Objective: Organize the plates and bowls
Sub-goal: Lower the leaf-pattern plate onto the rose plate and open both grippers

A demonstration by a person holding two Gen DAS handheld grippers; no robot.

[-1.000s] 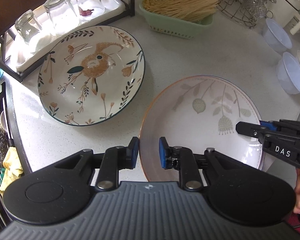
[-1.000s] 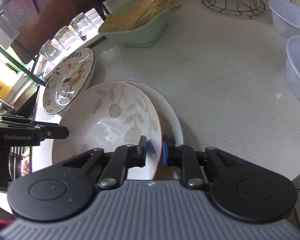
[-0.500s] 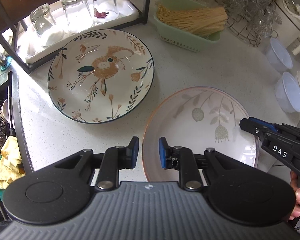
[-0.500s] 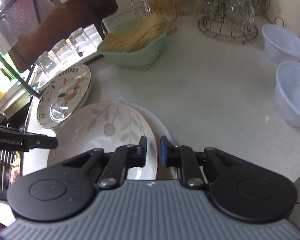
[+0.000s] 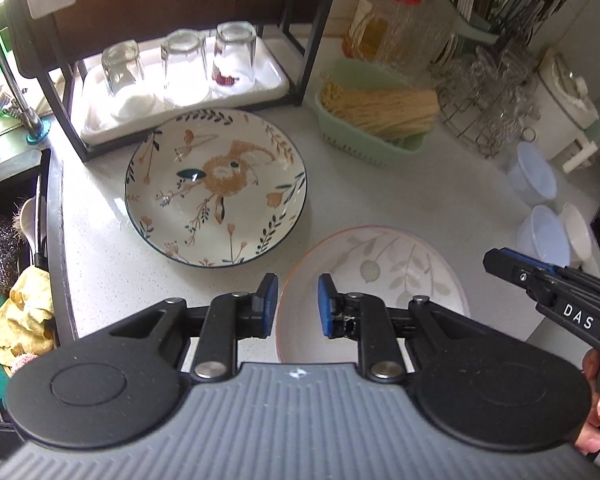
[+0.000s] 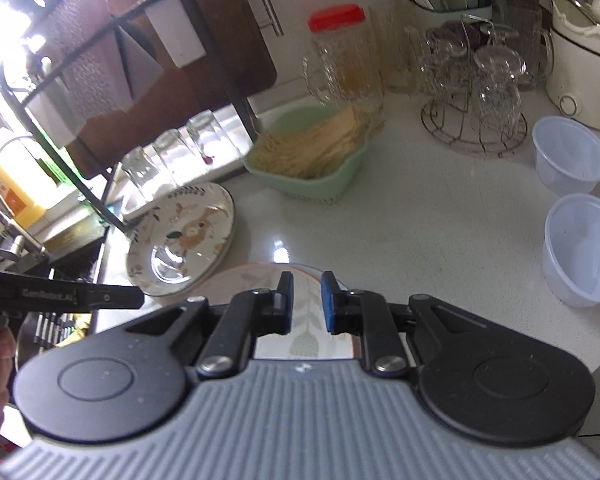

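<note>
A pale plate with a leaf pattern (image 5: 380, 272) lies at the counter's near edge, on another plate I can barely see. My left gripper (image 5: 297, 305) is open above its left rim, one finger on each side of the rim, not touching. My right gripper (image 6: 306, 304) is open above the same leaf plate (image 6: 304, 320) and also shows in the left wrist view (image 5: 500, 260). A larger rabbit-pattern plate (image 5: 216, 186) with a dark rim lies flat further left; it also shows in the right wrist view (image 6: 184, 240).
A green basket of noodles (image 5: 376, 120) sits behind the plates. A black rack holds a white tray with three upturned glasses (image 5: 180, 68). Clear plastic bowls (image 6: 580, 248) stand at right, a wire rack of glasses (image 6: 476, 120) behind. A sink with cloth (image 5: 16, 320) is at left.
Both grippers rose and pulled back from the leaf plate. The right gripper opened and let go of its rim; the left gripper opened wider. The plate stayed on the counter.
</note>
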